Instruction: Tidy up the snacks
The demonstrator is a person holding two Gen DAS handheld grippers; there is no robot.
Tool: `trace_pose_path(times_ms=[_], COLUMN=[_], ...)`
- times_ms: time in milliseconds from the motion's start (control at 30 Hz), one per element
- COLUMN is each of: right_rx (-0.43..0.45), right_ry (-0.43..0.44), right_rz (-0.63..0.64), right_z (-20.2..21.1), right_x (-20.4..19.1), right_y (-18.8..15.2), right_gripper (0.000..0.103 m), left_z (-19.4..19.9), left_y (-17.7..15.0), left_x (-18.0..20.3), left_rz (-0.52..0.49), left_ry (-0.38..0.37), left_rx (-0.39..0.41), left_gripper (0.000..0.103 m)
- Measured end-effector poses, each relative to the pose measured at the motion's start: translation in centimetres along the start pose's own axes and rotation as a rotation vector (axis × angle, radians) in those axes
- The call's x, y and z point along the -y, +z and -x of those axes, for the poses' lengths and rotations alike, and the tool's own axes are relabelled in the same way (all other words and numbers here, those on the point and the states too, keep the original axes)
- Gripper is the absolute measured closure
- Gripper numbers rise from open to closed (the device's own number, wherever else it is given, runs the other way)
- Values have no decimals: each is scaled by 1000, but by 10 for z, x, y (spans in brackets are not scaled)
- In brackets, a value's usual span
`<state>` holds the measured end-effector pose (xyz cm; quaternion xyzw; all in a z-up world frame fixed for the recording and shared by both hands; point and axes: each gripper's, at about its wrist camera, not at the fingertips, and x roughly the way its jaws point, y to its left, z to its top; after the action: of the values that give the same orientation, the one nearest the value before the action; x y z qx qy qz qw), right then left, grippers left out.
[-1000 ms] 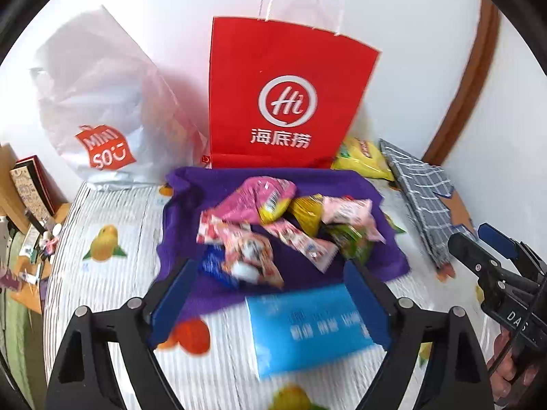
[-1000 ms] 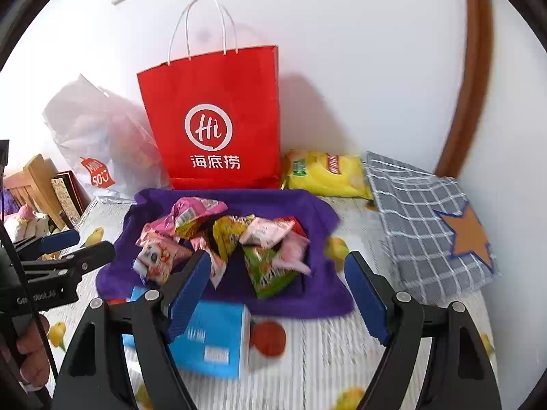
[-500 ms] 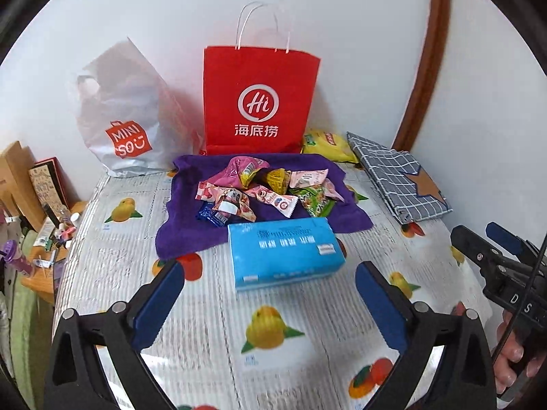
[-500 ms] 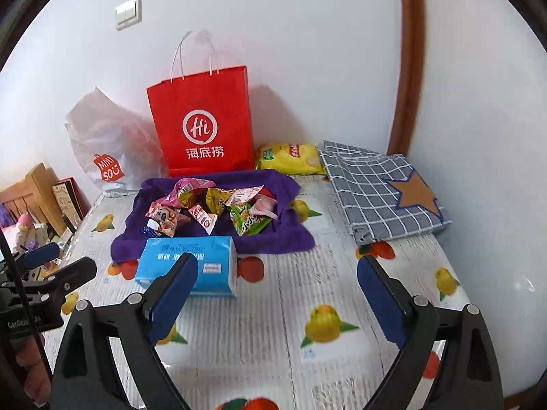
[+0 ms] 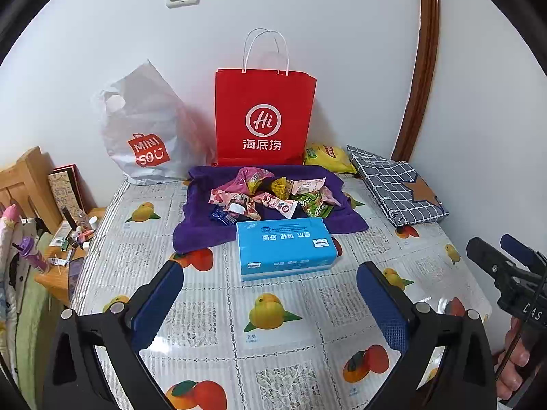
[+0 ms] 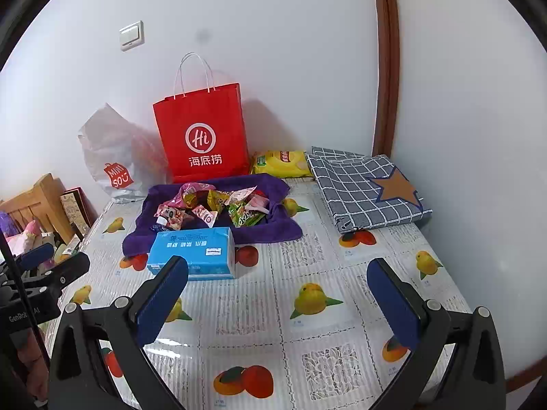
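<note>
Several snack packets [image 5: 273, 196] [image 6: 218, 206] lie heaped on a purple towel [image 5: 198, 220] [image 6: 273, 229] at the back of the table. A blue tissue box [image 5: 285, 247] [image 6: 193, 251] sits just in front of the towel. My left gripper [image 5: 270, 294] is open and empty, held well back over the near table. My right gripper [image 6: 277, 290] is open and empty too, to the right of the box. Each gripper shows at the other view's edge.
A red paper bag [image 5: 265, 119] [image 6: 203, 133] and a white MINISO bag [image 5: 143, 136] stand against the wall. A yellow chip bag [image 5: 328, 159] [image 6: 280, 164] and a folded grey checked cloth [image 5: 396, 184] [image 6: 365, 188] lie at the right. A cluttered wooden stand [image 5: 65, 239] is left of the fruit-print tablecloth [image 5: 273, 314].
Both grippers have pulled back and up from the towel, so the whole table now shows. Both stay open and empty. The snacks and the box have not moved.
</note>
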<state>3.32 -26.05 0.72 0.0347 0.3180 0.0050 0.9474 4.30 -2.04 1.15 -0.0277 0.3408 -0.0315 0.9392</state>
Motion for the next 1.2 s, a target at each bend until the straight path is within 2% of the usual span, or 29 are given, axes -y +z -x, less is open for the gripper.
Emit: trace_pose_path(times_ms=[1200], right_rx=[18], right_ry=[3], right_rz=[8], right_z=[16], right_x=[1], right_y=[-8], right_gripper=[0], left_z=[14], left_y=[-4], left_x=[10], left_rz=[-13], left_ry=[8], left_rx=[19], left_gripper=[0])
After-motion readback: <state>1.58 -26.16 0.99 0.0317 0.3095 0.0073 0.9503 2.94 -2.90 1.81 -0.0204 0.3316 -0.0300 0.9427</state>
